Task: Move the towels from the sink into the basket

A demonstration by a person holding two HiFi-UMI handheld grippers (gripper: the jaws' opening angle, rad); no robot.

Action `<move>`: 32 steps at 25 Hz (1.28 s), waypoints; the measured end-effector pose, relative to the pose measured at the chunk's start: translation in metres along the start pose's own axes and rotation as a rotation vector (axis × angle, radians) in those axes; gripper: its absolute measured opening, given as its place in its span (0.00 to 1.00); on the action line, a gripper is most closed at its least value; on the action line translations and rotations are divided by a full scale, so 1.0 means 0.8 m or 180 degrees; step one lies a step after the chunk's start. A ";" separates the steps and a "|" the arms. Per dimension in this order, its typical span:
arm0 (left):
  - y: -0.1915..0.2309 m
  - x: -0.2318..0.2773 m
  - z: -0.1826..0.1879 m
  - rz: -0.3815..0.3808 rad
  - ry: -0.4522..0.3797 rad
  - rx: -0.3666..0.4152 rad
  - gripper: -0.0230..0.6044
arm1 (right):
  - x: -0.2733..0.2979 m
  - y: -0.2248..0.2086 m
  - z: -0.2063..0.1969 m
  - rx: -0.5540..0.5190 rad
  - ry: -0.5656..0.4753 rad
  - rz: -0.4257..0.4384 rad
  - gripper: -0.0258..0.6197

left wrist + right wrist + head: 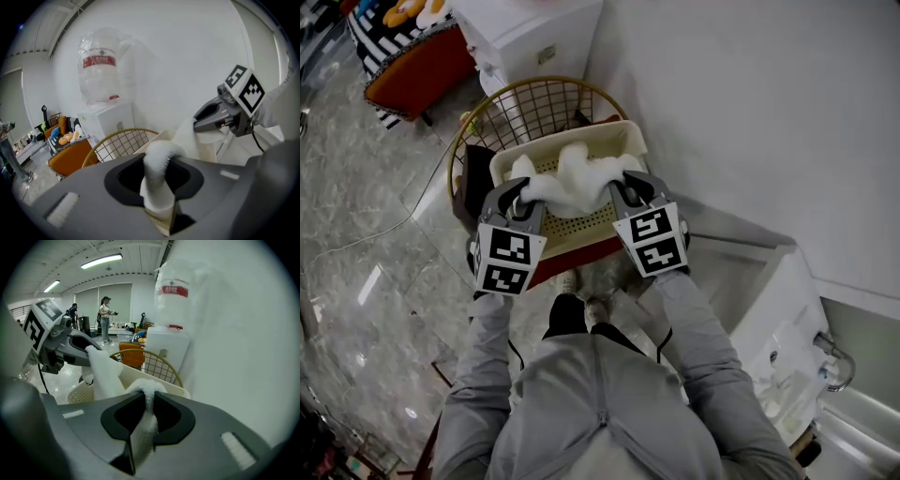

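Head view, nearest first: grey sleeves [694, 328], white sink [787, 309] off by the right elbow. Next up, left gripper [523, 192] and right gripper [625, 190], each clamped tight on one end of the same fluffy white towel [572, 183]. Strung between them, right over the cream perforated basket [581, 225]. Behind that, gold wire basket [534, 103], then white cabinet [534, 37] by the wall.
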State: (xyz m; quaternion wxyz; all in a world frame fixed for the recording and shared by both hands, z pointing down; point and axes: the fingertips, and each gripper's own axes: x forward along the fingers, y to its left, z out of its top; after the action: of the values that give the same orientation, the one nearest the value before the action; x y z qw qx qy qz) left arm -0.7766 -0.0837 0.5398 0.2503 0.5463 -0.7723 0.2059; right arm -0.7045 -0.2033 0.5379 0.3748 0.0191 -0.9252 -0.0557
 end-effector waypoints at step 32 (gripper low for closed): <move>-0.001 -0.029 0.022 -0.0195 0.0121 0.0332 0.60 | -0.029 -0.035 -0.019 0.0301 -0.0020 -0.0421 0.33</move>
State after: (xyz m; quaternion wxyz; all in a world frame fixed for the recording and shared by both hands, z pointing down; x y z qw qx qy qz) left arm -0.7721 -0.0776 0.5118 0.2423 0.5781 -0.7385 0.2485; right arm -0.6776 -0.2306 0.5295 0.3661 0.0976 -0.9247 -0.0366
